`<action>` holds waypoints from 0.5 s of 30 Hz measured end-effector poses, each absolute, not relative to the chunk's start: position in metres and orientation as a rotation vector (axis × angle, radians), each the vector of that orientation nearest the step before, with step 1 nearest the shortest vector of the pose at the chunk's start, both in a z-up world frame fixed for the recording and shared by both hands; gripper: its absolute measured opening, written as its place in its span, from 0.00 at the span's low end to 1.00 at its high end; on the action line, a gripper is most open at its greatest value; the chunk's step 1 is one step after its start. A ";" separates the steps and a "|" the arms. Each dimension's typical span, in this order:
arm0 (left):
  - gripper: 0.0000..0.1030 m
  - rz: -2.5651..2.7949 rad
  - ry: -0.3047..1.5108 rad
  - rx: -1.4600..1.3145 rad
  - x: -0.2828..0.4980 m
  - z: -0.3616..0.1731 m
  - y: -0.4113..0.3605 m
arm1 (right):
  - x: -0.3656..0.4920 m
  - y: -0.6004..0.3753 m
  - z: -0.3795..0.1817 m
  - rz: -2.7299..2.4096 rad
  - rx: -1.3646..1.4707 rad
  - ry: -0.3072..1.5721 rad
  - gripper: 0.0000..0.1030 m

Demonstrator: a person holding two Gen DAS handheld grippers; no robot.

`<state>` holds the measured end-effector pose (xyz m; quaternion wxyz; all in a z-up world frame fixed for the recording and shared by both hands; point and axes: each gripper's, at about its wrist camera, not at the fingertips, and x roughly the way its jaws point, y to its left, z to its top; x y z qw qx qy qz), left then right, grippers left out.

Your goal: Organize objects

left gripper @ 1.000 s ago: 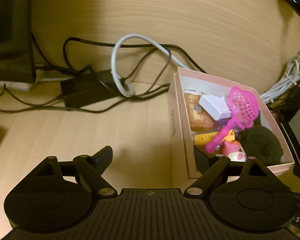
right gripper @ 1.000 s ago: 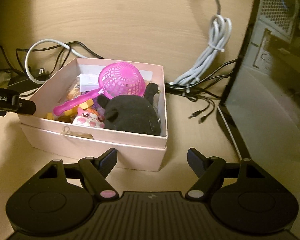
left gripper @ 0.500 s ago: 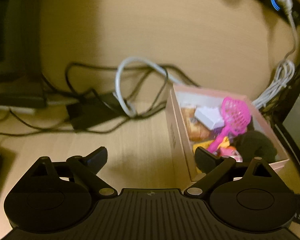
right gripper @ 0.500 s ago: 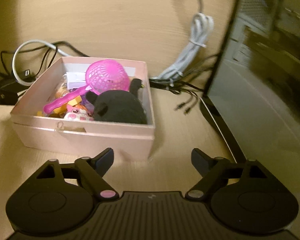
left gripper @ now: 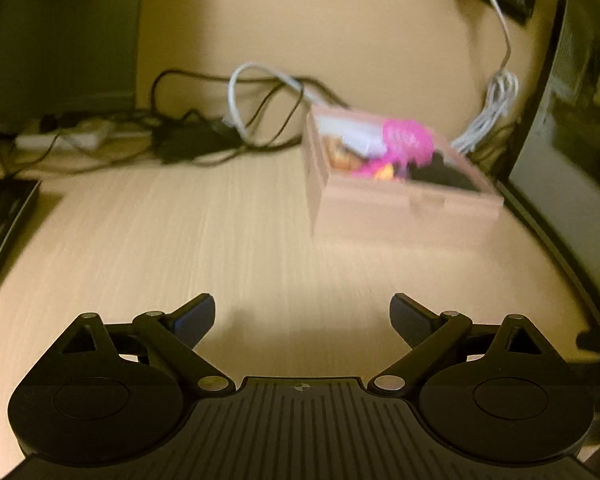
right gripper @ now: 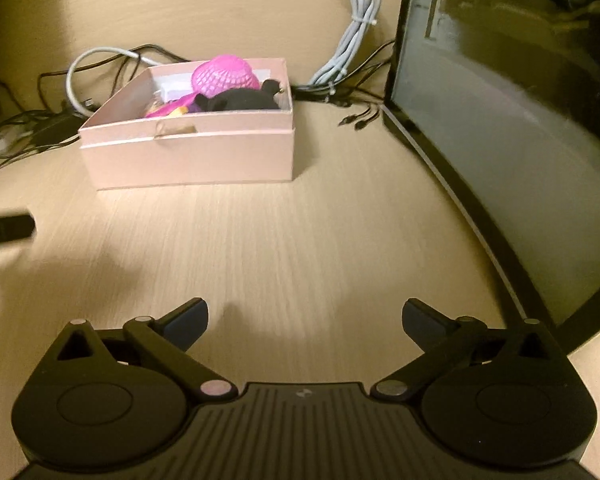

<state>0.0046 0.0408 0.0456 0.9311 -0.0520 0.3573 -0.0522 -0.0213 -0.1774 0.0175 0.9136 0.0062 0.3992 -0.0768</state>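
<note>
A pale wood-grain desk point(right gripper: 300, 220) carries a pink box point(right gripper: 188, 152) near its back edge, with tangled cables point(right gripper: 112, 56) behind it and a dark monitor point(right gripper: 500, 120) to its right. Inside, a pink mesh scoop point(right gripper: 225, 74) and a black plush point(right gripper: 240, 100) show above the rim; the rest is hidden, and motion blur smears the left view. The left gripper point(left gripper: 302, 314) and right gripper point(right gripper: 305, 318) hang over bare desk well short of the box, jaws wide and holding nothing.

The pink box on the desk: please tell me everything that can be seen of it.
The pale pink cardboard box is square, open-topped and upright on the light wooden desk. A seam runs round its walls, and the front wall has a small notch. Inside lie a magenta plastic mesh scoop, a black plush toy and smaller items.
</note>
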 end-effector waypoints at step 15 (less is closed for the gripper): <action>0.95 -0.024 0.689 -0.028 0.004 0.010 0.000 | -0.014 -0.191 -0.003 -0.050 0.034 0.763 1.00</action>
